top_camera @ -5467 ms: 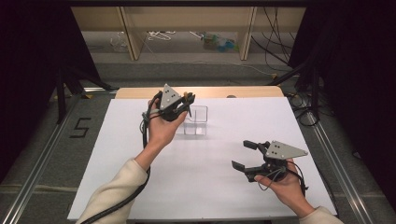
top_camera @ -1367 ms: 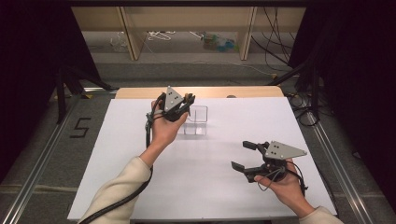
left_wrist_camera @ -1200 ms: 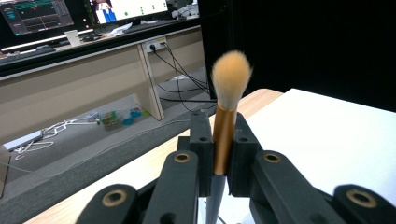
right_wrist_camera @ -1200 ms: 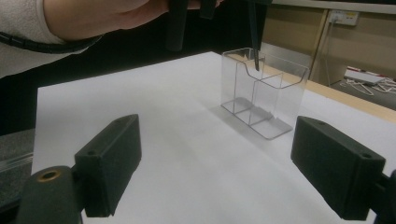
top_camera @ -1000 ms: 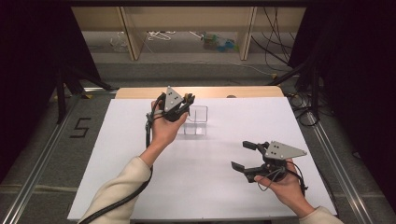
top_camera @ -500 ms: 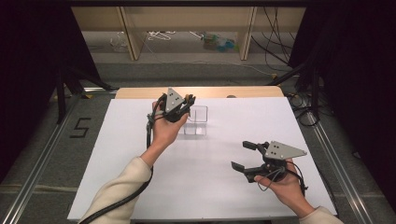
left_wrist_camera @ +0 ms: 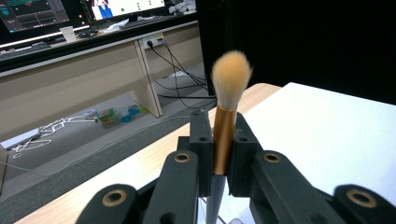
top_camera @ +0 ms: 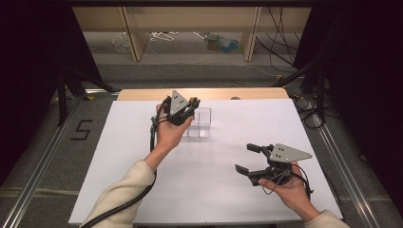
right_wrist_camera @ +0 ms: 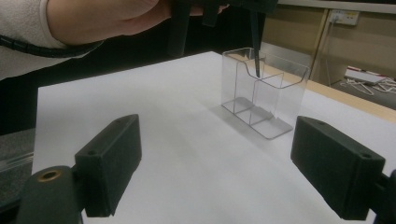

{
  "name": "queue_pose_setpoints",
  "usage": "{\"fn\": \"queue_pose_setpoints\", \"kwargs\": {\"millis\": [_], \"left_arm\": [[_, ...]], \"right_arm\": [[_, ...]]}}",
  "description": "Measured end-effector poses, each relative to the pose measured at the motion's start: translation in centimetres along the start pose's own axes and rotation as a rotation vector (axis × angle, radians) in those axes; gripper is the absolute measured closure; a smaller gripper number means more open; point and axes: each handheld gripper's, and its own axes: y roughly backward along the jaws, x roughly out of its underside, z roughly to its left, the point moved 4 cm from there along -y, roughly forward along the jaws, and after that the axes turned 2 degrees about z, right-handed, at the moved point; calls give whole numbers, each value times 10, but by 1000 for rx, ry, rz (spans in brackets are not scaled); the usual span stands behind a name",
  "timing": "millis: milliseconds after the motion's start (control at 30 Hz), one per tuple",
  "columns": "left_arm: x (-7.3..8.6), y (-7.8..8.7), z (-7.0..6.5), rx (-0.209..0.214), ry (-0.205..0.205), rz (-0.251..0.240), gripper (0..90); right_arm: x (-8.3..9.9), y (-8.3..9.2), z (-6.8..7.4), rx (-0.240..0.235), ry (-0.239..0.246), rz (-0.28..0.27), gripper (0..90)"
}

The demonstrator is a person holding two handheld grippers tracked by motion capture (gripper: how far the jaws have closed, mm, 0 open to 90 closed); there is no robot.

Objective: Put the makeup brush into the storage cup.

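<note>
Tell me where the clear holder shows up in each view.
High view: holder at upper centre, just right of the left tongs.
Left gripper view: I can't make it out; the brush stands between the jaws.
Right gripper view: holder right of centre, brush handle tip dipping into it.
Shared landmark: the white table.

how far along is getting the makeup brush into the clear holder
Done: the left gripper has the makeup brush clamped, bristles up, above the clear acrylic holder. In hand: the handle tip hangs just inside the rim of a compartment. Left: lower it fully and let go. The right gripper rests open on the white table, apart from the holder.
</note>
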Motion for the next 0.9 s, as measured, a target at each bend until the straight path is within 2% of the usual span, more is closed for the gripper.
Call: {"fn": "queue_pose_setpoints", "kwargs": {"millis": [900], "left_arm": [[5, -3, -2, 2, -6, 13, 828]], "right_arm": [[0, -1, 0, -8, 6, 2, 173]]}}
